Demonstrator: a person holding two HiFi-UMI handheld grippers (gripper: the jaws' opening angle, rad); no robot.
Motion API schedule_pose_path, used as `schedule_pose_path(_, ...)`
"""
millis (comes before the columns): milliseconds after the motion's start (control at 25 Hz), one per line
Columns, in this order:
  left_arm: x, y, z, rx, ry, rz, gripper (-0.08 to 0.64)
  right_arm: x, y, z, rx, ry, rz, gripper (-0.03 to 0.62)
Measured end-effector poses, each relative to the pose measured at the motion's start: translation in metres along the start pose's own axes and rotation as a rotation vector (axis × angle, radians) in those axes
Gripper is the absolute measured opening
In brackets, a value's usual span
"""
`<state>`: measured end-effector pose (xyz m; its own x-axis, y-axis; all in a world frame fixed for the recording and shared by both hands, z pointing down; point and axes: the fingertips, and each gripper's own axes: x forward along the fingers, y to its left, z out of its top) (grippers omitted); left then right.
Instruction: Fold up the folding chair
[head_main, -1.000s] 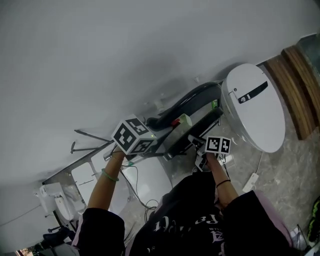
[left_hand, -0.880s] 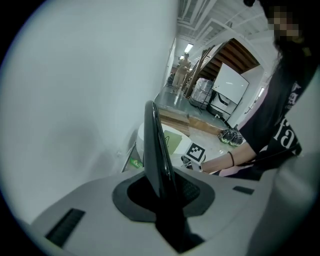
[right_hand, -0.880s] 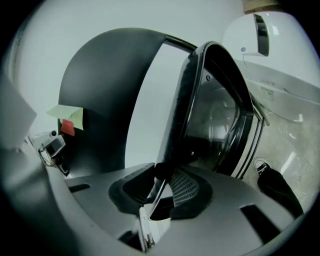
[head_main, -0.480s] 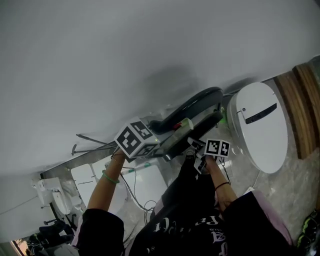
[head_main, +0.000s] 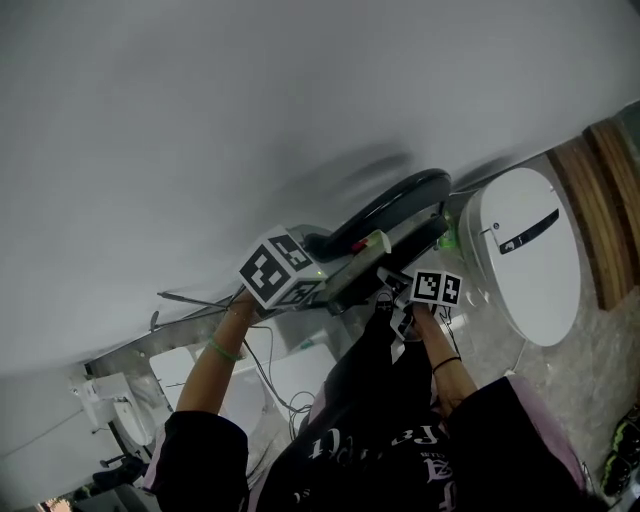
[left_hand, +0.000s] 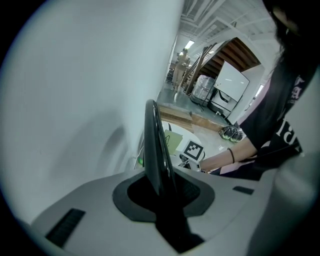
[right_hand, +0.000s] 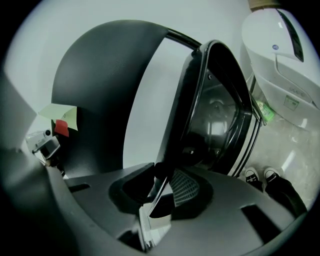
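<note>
White wall (head_main: 250, 100) fills the background, and stone-pattern floor (head_main: 600, 350) shows at lower right.

1. Left: the left gripper (left_hand: 160, 192) is clenched on the thin black edge of the backrest (right_hand: 100, 90) of the folding chair (head_main: 390, 205). That edge runs straight up and away from between the jaws, so the panel's long axis follows the gripper's own line.
2. Centre: the chair stands directly ahead of both grippers, between them and the wall.
3. Right: the right gripper (right_hand: 162, 192) is clamped on the rim of the seat (right_hand: 217, 115), whose glossy dark face is turned toward its camera.

Backrest and seat meet at the far end and splay apart toward the grippers, leaving a wedge of wall visible between them. Judgement: folding depends on closing that wedge. The seat must swing leftward onto the backrest, so the right gripper is placed to drive and the left to brace.

A white rounded housing (head_main: 520, 250) stands just beside the chair on the right and may limit clearance.
</note>
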<state>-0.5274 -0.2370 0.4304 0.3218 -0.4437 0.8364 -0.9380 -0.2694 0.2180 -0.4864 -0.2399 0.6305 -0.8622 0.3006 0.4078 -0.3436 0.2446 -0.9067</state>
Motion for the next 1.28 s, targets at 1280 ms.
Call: schedule_pose_path(1280, -0.013, 0.116, -0.012, 0.008, 0.072, 0.128, 0.084, 0.082, 0.016, 0.040, -0.179, 0.116, -0.105, 0.123)
